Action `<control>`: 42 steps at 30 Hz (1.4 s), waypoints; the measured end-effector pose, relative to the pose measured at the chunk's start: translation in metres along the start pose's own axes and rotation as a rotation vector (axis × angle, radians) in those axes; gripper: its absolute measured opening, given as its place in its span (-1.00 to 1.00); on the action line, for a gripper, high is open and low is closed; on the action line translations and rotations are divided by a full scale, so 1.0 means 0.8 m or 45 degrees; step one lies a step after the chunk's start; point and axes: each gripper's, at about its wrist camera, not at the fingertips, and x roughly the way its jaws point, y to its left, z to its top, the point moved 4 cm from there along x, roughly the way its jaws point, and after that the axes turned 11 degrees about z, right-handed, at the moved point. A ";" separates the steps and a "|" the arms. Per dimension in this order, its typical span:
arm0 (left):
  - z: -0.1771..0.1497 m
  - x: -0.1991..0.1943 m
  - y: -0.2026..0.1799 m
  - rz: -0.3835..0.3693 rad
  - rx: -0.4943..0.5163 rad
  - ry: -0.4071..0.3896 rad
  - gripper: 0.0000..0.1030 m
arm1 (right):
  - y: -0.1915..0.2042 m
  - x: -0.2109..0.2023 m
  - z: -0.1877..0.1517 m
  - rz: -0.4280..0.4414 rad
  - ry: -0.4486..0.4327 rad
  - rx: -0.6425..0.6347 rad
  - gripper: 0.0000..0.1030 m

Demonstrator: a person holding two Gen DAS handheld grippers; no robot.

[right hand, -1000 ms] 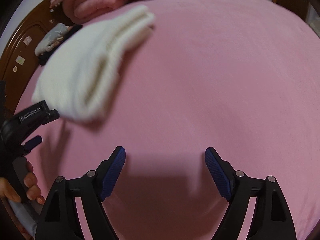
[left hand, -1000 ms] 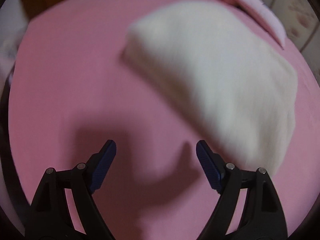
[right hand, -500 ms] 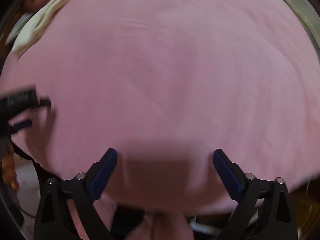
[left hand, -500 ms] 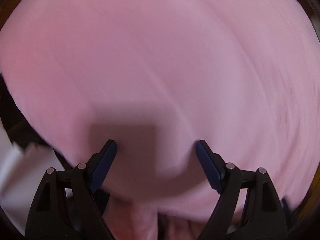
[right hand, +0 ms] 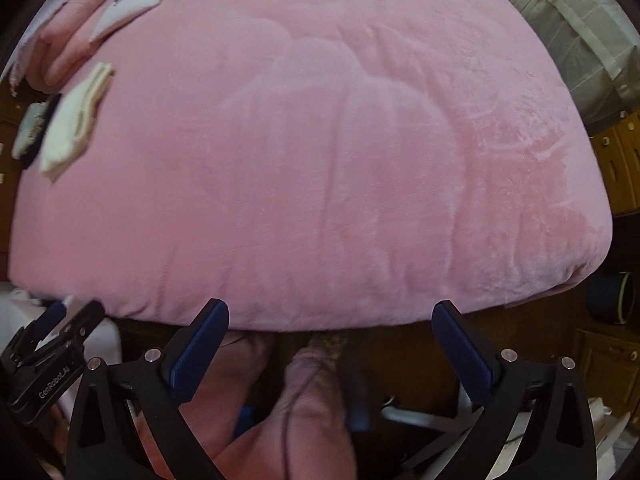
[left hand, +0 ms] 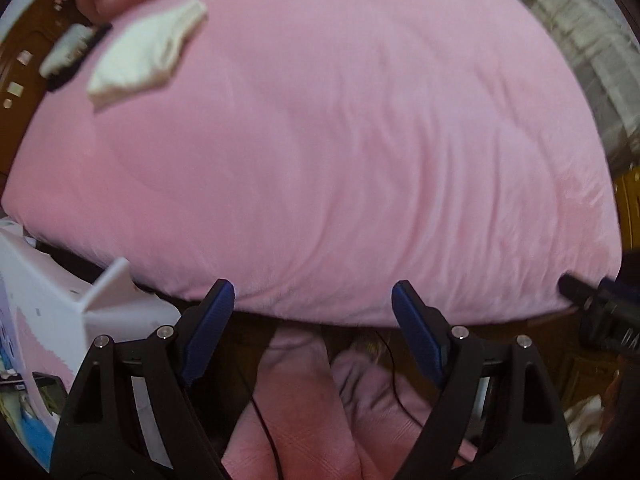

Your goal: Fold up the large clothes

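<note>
"GenRobot.AI" reads on left gripper [right hand: 60,322] body. Both grippers, left and right [right hand: 330,346], released, gripping nothing. Versus 1 s ago: folded white garment [left hand: 148,54] now far off, pink bed [left hand: 340,140] edge visible.

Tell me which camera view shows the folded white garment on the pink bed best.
The left wrist view: the folded white garment appears larger there, though slightly blurred. In the right wrist view it lies at the far left edge, smaller and squeezed, but its stacked layers show.
</note>
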 end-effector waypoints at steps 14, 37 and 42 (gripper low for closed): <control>0.042 -0.179 0.040 -0.069 0.003 -0.260 0.53 | 0.163 -0.200 -0.035 0.071 -0.137 -0.259 0.99; 0.038 -0.209 0.084 -0.039 -0.136 -0.400 0.66 | 0.214 -0.325 -0.059 0.020 -0.491 -0.239 0.99; 0.048 -0.214 0.083 -0.026 -0.119 -0.425 0.99 | 0.217 -0.340 -0.049 0.000 -0.566 -0.289 0.99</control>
